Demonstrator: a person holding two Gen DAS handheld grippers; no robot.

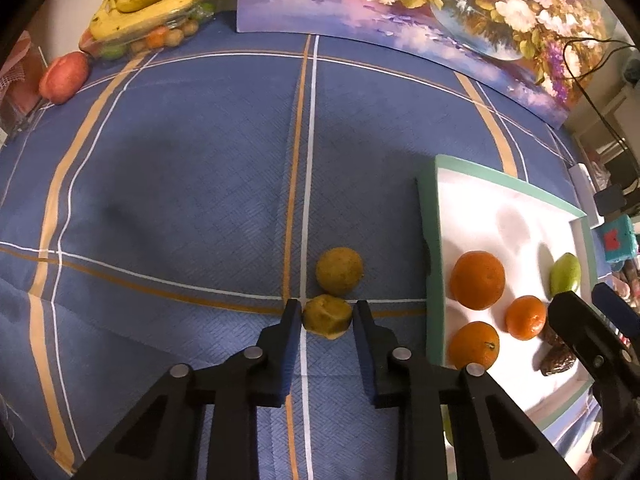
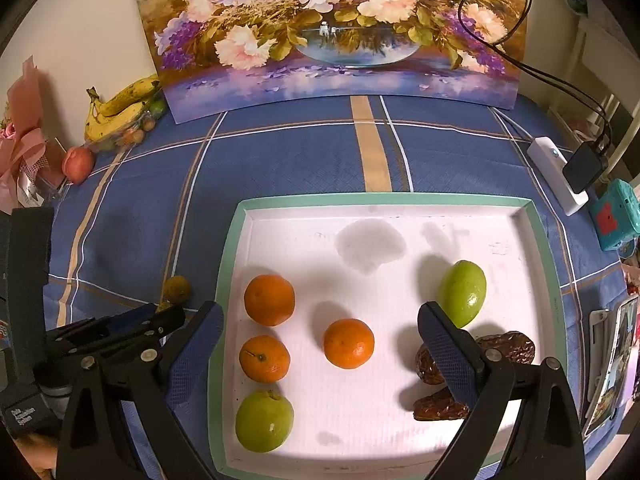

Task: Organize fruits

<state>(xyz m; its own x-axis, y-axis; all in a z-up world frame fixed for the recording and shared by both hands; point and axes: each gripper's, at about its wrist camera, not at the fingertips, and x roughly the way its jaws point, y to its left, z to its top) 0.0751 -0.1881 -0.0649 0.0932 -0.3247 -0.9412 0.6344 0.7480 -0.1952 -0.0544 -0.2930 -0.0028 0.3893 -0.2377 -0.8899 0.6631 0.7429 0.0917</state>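
On the blue checked cloth my left gripper [image 1: 327,309] is shut on a small yellow-brown fruit [image 1: 327,320], both pads pressed against its sides. A second, similar fruit [image 1: 339,270] lies just beyond it, touching or nearly touching. To the right stands a white tray with a mint rim [image 2: 230,248]. It holds three oranges [image 2: 269,299], two green fruits [image 2: 463,292] and some dark dates [image 2: 516,346]. My right gripper [image 2: 320,312] hovers open over the tray's near half with nothing between its fingers. In the right wrist view, the left gripper [image 2: 136,322] shows at the lower left.
A flower painting [image 2: 328,28] leans against the wall at the back. Bananas [image 1: 156,4] on a clear bag of small fruits and a red apple [image 1: 64,76] sit far left. A white power strip [image 2: 556,176] with a cable and a teal box [image 2: 616,214] lie at the right edge.
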